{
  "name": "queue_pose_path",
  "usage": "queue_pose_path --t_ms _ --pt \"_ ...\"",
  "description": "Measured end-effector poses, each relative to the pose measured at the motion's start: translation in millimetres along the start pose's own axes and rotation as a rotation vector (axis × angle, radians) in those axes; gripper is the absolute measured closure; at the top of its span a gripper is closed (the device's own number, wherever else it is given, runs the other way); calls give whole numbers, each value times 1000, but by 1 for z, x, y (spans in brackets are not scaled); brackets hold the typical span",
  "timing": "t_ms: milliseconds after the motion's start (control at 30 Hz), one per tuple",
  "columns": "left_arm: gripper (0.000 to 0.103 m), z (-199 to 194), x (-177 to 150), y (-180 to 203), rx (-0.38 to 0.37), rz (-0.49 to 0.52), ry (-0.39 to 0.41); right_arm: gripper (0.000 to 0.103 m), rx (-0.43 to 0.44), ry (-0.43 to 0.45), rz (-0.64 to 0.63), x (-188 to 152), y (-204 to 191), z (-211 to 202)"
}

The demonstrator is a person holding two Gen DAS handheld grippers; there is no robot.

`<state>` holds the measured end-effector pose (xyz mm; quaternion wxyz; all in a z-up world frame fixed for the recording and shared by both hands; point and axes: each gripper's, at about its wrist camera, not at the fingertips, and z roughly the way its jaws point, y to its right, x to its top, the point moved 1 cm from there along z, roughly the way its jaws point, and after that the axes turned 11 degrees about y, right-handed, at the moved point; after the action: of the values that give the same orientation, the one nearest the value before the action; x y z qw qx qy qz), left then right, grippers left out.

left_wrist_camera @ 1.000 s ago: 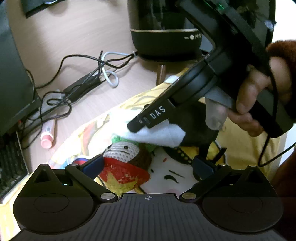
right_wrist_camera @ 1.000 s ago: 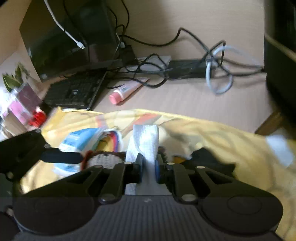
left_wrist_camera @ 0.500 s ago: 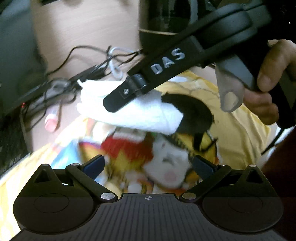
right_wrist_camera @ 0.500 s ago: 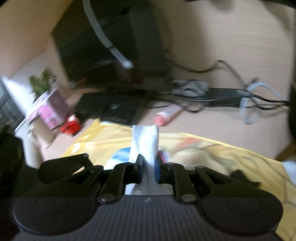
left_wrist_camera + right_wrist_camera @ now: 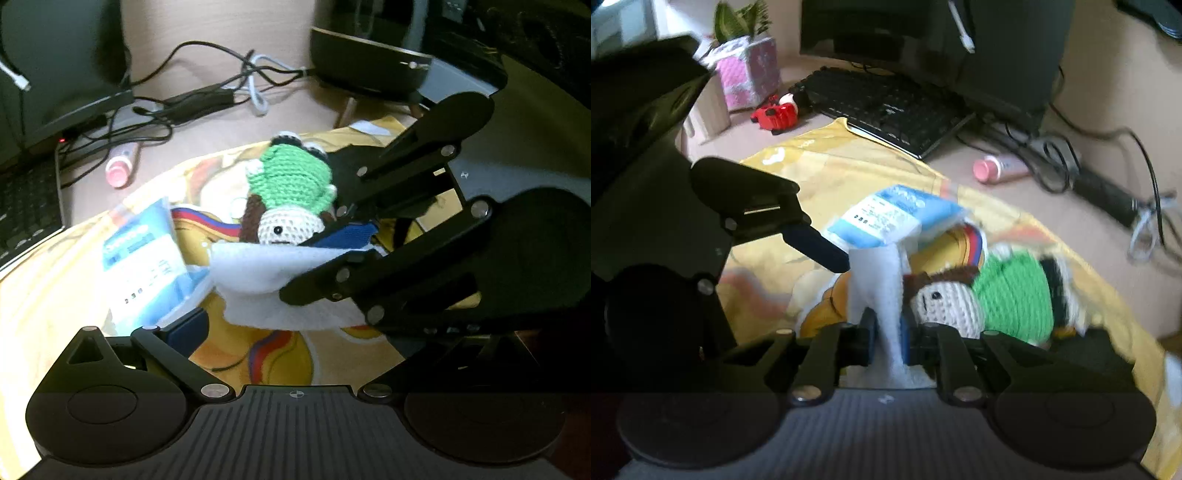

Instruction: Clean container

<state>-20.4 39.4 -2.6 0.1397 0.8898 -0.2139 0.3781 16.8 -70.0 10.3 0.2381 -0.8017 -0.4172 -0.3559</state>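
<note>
While blur hides detail, right claw (image 5: 886, 332) seemingly pinches white tissue (image 5: 879, 273).

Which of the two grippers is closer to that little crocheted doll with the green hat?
Right. The right gripper sits just beside the crocheted doll, clamped on a white wipe. The left gripper hangs open, farther back over the yellow cloth.

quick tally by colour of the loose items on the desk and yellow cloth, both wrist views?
White: 1, folded white tissue
Blue-and-white: 1, wipes packet
Green and cream: 1, crocheted doll
Pink: 2, tube, tissue box
Red: 1, toy
Total: 6
</note>
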Motion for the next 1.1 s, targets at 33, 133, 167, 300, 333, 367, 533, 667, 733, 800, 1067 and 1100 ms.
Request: queue_pose_path --t_ms 33,133,167,300,333,367,533,667,733,800,1067,1100 --pt "0 -2 1 -1 -7 -1 11 89 -13 -3 44 -1 4 -5" --pt "0 -6 4 -7 -10 -11 48 86 -47 2 180 -6 18 -25" --pt "0 -6 6 -9 -3 -21 55 86 -59 20 252 -10 30 -38" --pt "0 -14 13 -13 41 -46 81 86 -190 101 472 -32 79 -85" --pt "0 -17 14 -13 54 -42 91 86 -244 124 511 -40 92 -97" --pt "0 -20 15 -12 68 -39 98 86 -300 138 551 -50 107 -105" --pt "0 -15 31 -9 116 -90 95 86 -538 125 623 -91 167 -114" --pt "0 -10 45 0 155 -147 81 84 -569 101 596 -100 188 -95" --pt "0 -7 48 4 174 -171 68 76 -571 100 577 -99 189 -88" --pt "0 -5 49 8 210 -180 56 53 -573 111 549 -98 187 -85" --pt "0 0 38 -12 399 -355 2 7 -668 241 643 -115 164 -126" --pt "0 0 35 -13 408 -374 -6 3 -662 268 675 -116 158 -133"
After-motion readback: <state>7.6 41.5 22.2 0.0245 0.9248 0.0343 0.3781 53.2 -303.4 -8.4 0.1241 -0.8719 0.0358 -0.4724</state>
